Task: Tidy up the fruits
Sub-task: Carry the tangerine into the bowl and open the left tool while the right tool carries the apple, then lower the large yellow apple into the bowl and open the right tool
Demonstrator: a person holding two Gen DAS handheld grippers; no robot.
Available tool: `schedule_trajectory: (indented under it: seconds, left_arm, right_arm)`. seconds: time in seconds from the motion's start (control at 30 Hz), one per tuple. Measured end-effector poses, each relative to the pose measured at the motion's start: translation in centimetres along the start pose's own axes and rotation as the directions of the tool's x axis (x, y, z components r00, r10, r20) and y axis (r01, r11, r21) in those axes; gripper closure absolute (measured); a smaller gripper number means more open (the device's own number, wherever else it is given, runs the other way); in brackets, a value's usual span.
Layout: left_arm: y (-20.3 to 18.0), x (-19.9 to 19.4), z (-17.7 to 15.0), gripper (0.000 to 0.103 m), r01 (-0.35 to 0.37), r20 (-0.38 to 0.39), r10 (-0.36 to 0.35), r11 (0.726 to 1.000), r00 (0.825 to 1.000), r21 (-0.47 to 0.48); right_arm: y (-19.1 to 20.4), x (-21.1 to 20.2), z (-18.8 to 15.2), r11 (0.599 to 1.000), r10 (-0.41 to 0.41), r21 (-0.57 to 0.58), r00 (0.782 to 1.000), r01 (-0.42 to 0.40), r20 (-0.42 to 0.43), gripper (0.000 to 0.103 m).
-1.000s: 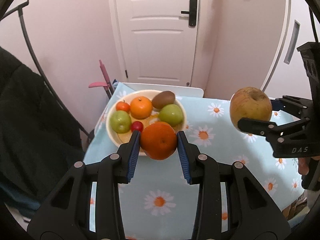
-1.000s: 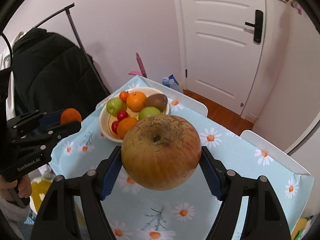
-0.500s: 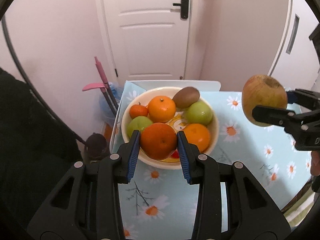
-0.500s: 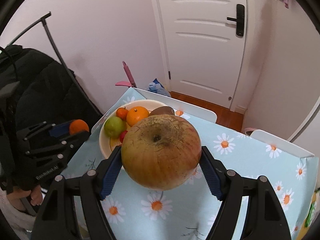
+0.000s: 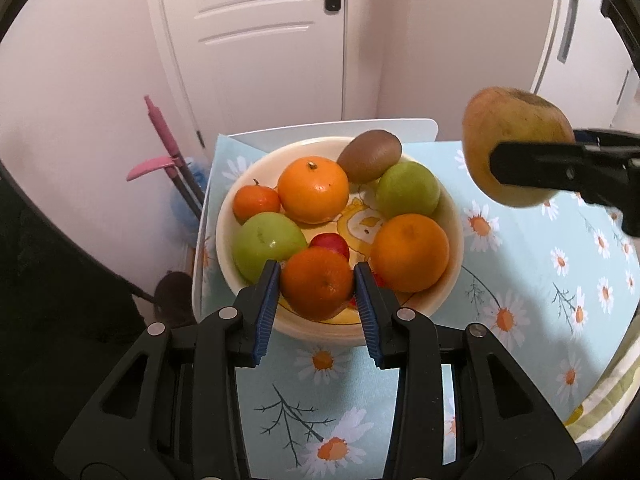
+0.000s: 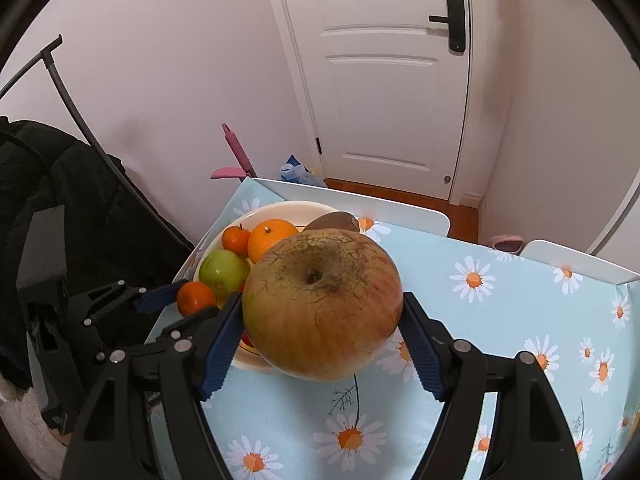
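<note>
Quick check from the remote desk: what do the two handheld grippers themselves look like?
Both match: the left gripper and right gripper have matte black plastic frames with triangular cut-outs, silver pivot screws, and fingers lined with ribbed blue pads. No cables or sleeves show.

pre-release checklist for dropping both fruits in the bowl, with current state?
1. Left tongs shut on the held orange: ok, both blue pads touch it.
2. Held orange over the bowl: ok, it hangs above the near rim area.
3. Free landing spot under the held orange: cannot tell; a green apple, a small red fruit and another orange crowd that side.
4. Right tongs shut on the russet apple: ok.
5. Russet apple over the bowl: not ok, in the left view it hangs past the right rim, above the daisy tablecloth.
</note>
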State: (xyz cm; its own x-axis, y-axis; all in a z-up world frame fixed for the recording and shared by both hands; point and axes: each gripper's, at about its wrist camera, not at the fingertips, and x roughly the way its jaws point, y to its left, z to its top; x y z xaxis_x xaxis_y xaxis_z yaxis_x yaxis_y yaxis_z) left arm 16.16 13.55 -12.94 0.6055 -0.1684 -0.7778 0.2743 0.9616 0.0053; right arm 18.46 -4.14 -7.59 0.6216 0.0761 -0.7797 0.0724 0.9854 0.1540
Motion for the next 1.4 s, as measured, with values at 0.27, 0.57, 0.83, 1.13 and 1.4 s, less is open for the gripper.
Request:
schedule_trajectory:
  seconds: [0.27,0.57,0.83,1.13,1.4]
  left_arm:
    - [0.6,-2.5,0.6,0.000,-0.040,0.071,0.039,0.999,0.997,0.009]
    - [2.5,-4.1,0.2,0.000,-0.062,0.069,0.067,0.996,0.995,-0.066]
    - [3.5,-4.3,-0.9,0.000,-0.072,0.043,0.077,0.992,0.996,-0.106]
    - [3.8,-4.1,-1.7,0.000,-0.072,0.031,0.076,0.991,0.997,-0.113]
    - [3.7,-4.2,-1.8,0.000,-0.066,0.036,0.071,0.992,0.997,-0.110]
  right_arm:
    - [0.4,0.2,1.1,1.000,0.002,-0.020,1.000,-0.002,0.002,0.032]
    - [2.1,1.4,2.5,0.995,0.034,-0.093,0.999,-0.035,-0.012,0.032]
    - [4.0,4.5,2.5,0.985,0.080,-0.145,0.995,-0.088,-0.059,0.032]
    - [4.9,7.7,1.9,0.985,0.112,-0.118,0.989,-0.123,-0.100,0.032]
    - [5.4,9.0,1.5,0.988,0.103,-0.099,0.985,-0.117,-0.140,0.031]
